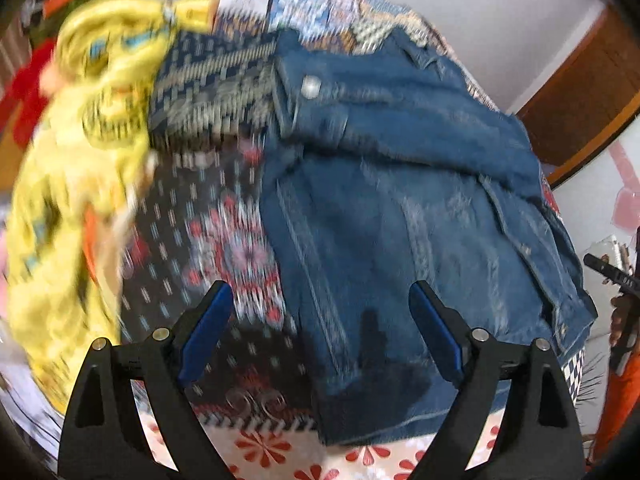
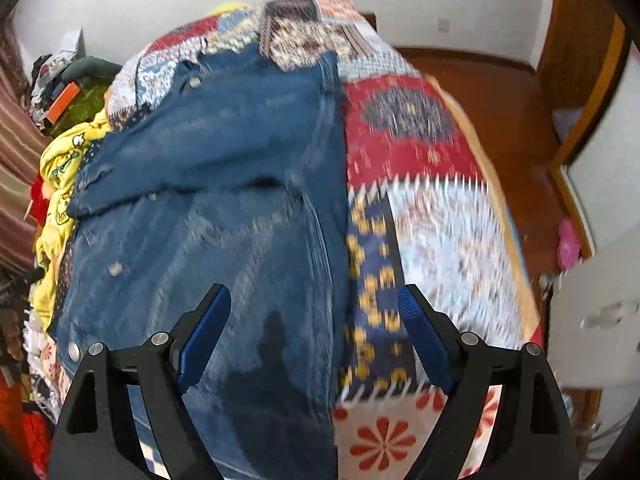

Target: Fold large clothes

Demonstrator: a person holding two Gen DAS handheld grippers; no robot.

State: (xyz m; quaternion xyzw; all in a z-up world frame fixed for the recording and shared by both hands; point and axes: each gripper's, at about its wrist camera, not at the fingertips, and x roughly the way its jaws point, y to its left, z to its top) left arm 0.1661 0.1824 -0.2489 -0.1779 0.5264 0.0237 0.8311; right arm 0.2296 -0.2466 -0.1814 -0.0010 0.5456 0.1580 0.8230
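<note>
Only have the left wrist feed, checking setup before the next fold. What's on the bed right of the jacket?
Observer: Bare quilt; nothing lies on it there, and a wood floor shows beyond its edge.
Operator: Right gripper holding anything?
Observer: No. The right gripper has its jaws open and empty, above the jacket's right edge.
Operator: Yellow garment touching the jacket?
Observer: The yellow garment lies bunched along the jacket's left side; whether they touch is lost in blur.
</note>
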